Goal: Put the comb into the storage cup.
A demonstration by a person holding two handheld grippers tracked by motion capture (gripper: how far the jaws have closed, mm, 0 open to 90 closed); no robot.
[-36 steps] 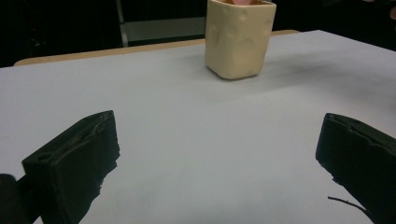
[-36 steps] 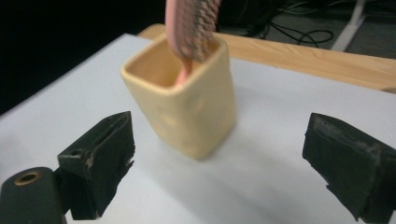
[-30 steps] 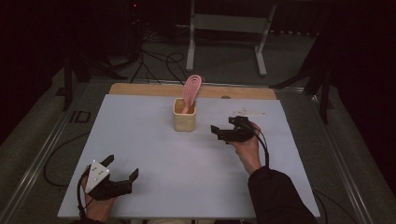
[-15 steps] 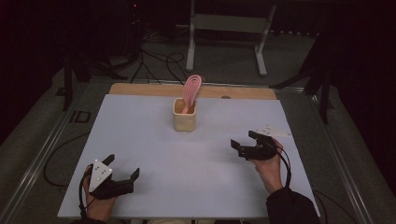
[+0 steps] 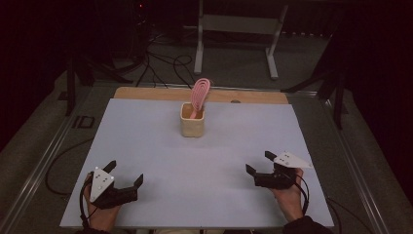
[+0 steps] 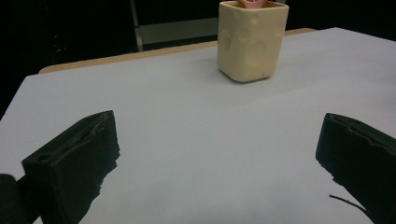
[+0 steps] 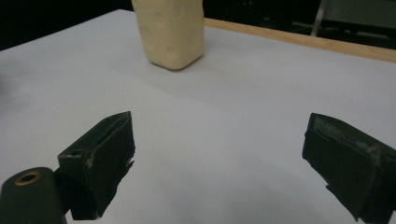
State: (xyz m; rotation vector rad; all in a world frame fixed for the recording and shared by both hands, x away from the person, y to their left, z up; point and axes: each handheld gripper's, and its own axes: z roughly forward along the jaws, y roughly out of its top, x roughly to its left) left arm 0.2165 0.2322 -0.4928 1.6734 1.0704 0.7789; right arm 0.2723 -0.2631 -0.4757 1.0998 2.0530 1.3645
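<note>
A cream holder cup point(image 5: 193, 120) stands upright on the far middle of a pale table top point(image 5: 146, 146), with a pink slotted spatula point(image 5: 199, 94) rising from its mouth and leaning slightly toward the far edge. No brand, label or readable writing shows on the cup, the spatula or either tool; the cup's glazed wall is plain and faintly dimpled in both gripper views.

At the near left corner of the table, a hand point(image 5: 100, 217) holds the left gripper point(image 5: 125, 174), its jaws spread wide with nothing between them. In the left gripper view the cup point(image 6: 251, 39) sits well beyond the jaw tips, ahead and a little right of centre, with bare table between it and them.

At the near right, the other hand point(image 5: 288, 200) holds the right gripper point(image 5: 260, 163), a grey three-cornered plate on top, its jaws likewise wide apart and empty. In the right gripper view the cup point(image 7: 170, 30) stands well ahead, above the left-hand jaw, its rim cut off by the top of the frame.

Both grippers point toward the cup, well apart from it and from each other. A wooden strip point(image 5: 146, 92) runs along the table's far edge, behind the cup, and beyond it cables point(image 5: 160, 66) lie on the dark floor beside a white metal stand point(image 5: 234, 29).
</note>
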